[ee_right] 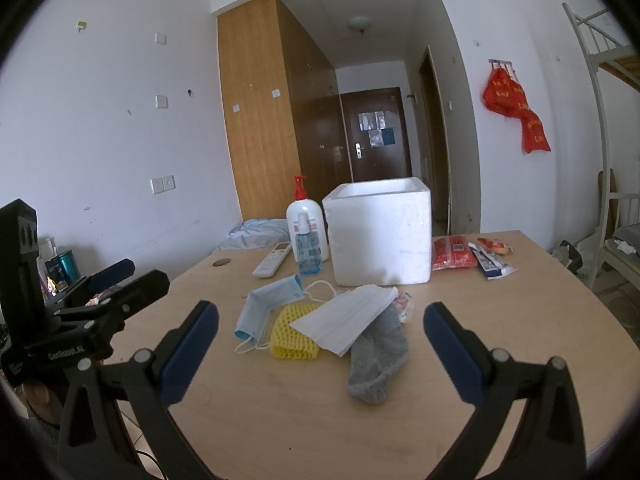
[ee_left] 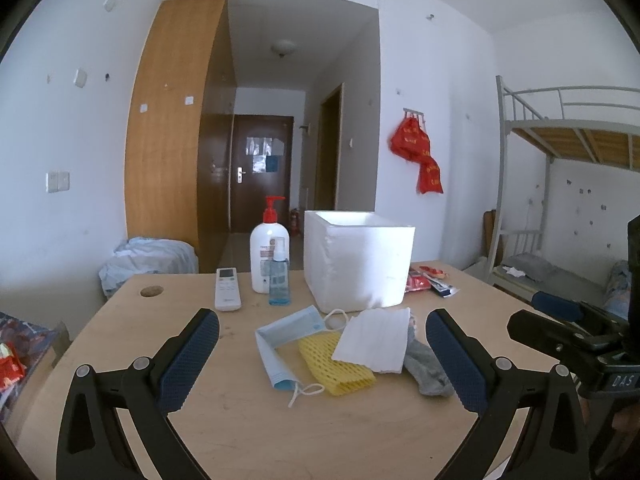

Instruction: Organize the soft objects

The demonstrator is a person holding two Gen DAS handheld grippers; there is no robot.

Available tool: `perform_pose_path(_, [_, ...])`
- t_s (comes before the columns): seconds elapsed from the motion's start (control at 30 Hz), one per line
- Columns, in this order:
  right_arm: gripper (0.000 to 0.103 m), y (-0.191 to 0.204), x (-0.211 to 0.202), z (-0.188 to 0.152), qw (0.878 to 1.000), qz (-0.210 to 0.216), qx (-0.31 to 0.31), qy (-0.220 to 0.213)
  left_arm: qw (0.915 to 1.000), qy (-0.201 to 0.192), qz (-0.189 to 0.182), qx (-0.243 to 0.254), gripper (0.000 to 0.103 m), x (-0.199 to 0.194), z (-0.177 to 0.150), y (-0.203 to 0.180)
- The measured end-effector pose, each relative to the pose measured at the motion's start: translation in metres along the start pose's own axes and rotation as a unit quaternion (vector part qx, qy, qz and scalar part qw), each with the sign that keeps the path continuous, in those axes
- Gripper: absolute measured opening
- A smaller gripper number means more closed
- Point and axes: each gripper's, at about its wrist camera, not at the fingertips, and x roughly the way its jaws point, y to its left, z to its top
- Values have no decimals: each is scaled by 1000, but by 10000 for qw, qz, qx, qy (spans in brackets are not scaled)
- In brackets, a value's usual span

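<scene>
A small pile of soft things lies mid-table: a blue face mask [ee_left: 286, 340] [ee_right: 270, 302], a yellow foam net [ee_left: 336, 364] [ee_right: 292, 334], a white face mask [ee_left: 374, 338] [ee_right: 346, 318] lying over both, and a grey sock [ee_left: 426, 364] [ee_right: 378, 356]. Behind the pile stands a white foam box [ee_left: 360, 258] [ee_right: 380, 232] with its top uncovered. My left gripper [ee_left: 322, 354] is open, hovering above the near side of the pile. My right gripper [ee_right: 320, 350] is open too, spread around the pile from the near side. Neither holds anything.
A pump bottle [ee_left: 266, 252] [ee_right: 306, 224], a blue spray bottle [ee_left: 279, 276] [ee_right: 307, 254] and a white remote [ee_left: 228, 289] [ee_right: 272, 265] stand left of the box. Red packets [ee_right: 454, 254] [ee_left: 418, 280] and a tube [ee_right: 490, 266] lie to its right. A bunk bed [ee_left: 560, 160] stands far right.
</scene>
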Motion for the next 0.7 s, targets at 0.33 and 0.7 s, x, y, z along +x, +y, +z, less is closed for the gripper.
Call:
perform_pose_path(0.33, [103, -1, 3, -2, 10000, 4, -9, 42, 10000, 32, 41, -11, 103, 4, 1, 1])
perform_pose_path(0.7, [103, -14, 22, -3, 9998, -28, 59, 212, 9997, 239, 89, 57, 103, 26, 3, 1])
